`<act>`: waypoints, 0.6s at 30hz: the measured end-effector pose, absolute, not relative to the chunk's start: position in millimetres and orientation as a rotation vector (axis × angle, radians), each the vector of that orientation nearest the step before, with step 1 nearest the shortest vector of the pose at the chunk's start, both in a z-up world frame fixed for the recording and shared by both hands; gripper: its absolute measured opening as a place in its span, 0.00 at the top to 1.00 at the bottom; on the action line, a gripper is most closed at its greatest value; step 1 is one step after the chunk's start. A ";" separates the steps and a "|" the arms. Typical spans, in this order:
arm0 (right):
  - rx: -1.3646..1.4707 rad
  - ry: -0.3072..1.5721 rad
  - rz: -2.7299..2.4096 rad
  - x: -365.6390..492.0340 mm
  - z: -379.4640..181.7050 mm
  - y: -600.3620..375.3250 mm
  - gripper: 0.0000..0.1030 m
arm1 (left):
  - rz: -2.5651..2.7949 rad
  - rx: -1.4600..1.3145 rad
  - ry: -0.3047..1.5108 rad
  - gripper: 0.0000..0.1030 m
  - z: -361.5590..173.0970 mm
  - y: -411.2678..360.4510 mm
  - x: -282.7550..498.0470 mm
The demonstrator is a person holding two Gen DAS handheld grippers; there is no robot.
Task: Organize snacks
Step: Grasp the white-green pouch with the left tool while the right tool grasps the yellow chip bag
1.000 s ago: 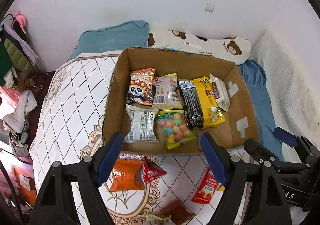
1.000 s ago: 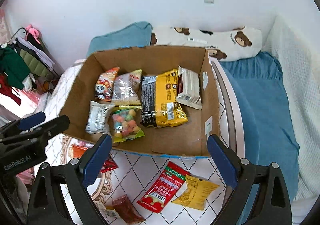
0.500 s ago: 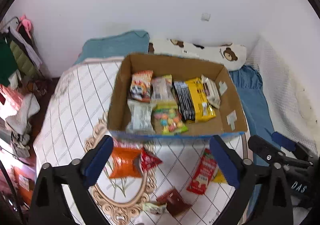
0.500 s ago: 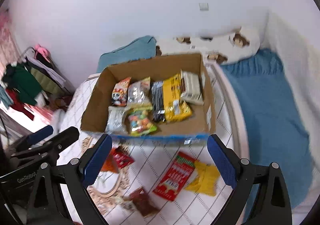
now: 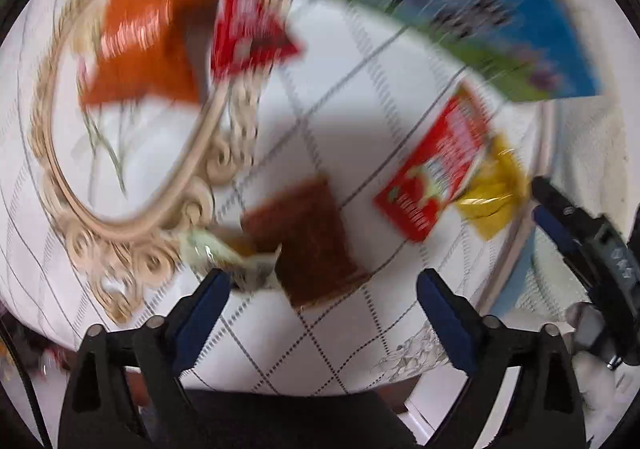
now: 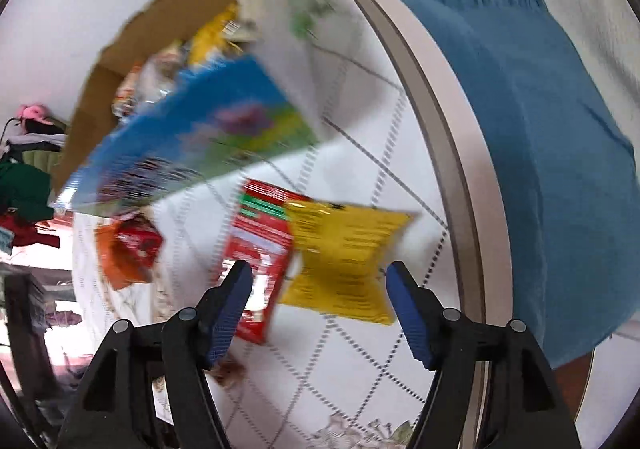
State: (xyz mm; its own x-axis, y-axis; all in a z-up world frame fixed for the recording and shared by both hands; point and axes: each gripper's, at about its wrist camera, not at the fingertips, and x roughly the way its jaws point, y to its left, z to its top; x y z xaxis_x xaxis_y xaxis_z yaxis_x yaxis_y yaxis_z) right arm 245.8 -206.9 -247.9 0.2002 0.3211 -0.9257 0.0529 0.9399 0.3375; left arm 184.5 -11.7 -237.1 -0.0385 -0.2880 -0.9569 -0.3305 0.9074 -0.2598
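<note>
Quilted bed [image 5: 328, 97]: snacks partly boxed.
Cardboard box [image 6: 160, 21] at eleven o'clock holding several; brown packet [image 5: 308, 237] and yellow packet [image 6: 344, 265] awaiting empty tongs, left tongs [image 5: 324, 303] gaping, right tongs [image 6: 320, 309] just narrowing.

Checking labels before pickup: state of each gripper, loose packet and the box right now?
left gripper: open, brown packet lying between its fingers
right gripper: open, just closing, yellow packet between its fingers
long red packet: flat, partly under the yellow packet
cardboard box: open-topped, holding snacks

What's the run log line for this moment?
left gripper: open, above brown packet | right gripper: closing, open around yellow packet
</note>
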 end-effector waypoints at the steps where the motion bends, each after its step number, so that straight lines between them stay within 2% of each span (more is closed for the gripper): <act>1: 0.334 1.369 0.191 247.3 -252.6 -209.1 0.30 | 0.041 -0.493 1.639 0.10 -240.8 -12.9 181.4; 5: 0.377 1.375 0.185 249.0 -264.7 -221.1 0.30 | 0.103 -0.601 1.664 0.10 -251.6 4.2 163.8; 11: 0.384 1.422 0.188 261.8 -283.5 -210.6 0.30 | 0.208 -0.972 1.647 0.10 -288.0 47.0 146.3; 12: 0.385 1.429 0.186 262.8 -287.5 -209.0 0.30 | 0.221 -0.990 1.631 0.14 -291.9 49.5 146.1; 13: 0.381 1.438 0.179 264.2 -293.5 -207.0 0.30 | 0.232 -0.990 1.619 0.23 -294.3 50.6 146.5; 14: 0.382 1.446 0.181 264.9 -298.1 -204.7 0.30 | 0.240 -0.980 1.616 0.41 -295.1 51.2 146.3; 16: 0.375 1.443 0.187 266.1 -305.0 -199.3 0.32 | 0.231 -0.929 1.607 0.44 -292.7 48.2 150.1; 18: 0.344 1.430 0.185 265.5 -305.6 -194.9 0.44 | 0.223 -0.844 1.589 0.46 -285.5 43.3 155.5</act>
